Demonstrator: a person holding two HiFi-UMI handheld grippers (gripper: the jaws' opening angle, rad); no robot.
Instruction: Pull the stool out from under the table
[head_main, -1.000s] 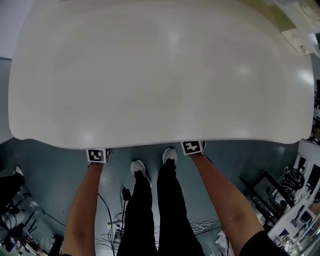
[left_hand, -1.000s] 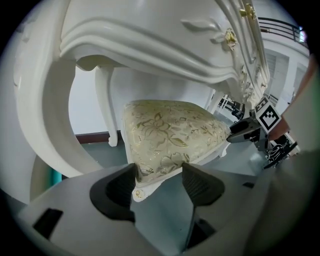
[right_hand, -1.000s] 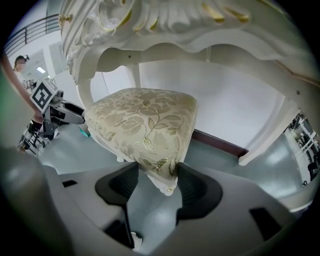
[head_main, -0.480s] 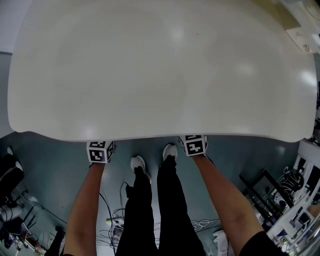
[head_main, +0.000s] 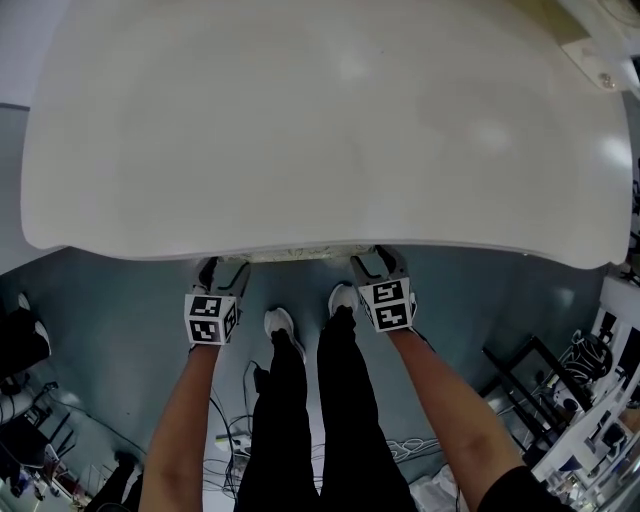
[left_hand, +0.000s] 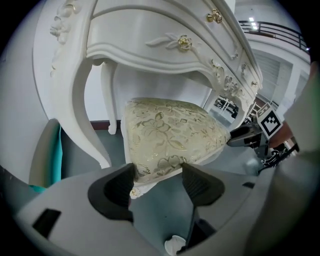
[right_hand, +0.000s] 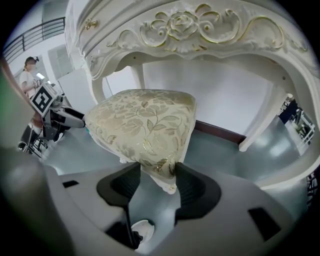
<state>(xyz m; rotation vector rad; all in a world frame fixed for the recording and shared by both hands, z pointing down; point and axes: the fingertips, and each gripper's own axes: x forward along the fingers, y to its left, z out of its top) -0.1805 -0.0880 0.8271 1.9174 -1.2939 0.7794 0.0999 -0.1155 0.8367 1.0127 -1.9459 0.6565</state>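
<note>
Stool (left_hand: 170, 132) lay almost wholly under the white surface (head_main: 320, 130). Its floral cushioned seat was tucked between the carved legs (left_hand: 90, 120), and from the head view only a thin strip of its front edge showed past the surface's rim. We had the left tool (left_hand: 157, 182) set over the seat's near left corner. Its jaws stood wide because the padded corner is thick, and both pads were touching the cushion, so it had a hold there. The right tool (right_hand: 155, 180) took the near right corner in the same way. Its jaws had just been closing, the cushion corner filled the gap between them, and the pads pressed on it from both sides. We judged that a hold on both front corners was chosen so the seat could be drawn straight back, without swinging round against the legs on either side. Both tools reached in just under the rim and angled downward, since the seat sits lower than the surface and there is little room above it. Our feet (head_main: 340, 300) stood on the grey floor (right_hand: 225, 150) just behind the tools, near the rim, which left space behind us to step back. By our reading the pull had barely begun, and nearly the whole seat was yet to come out.
</note>
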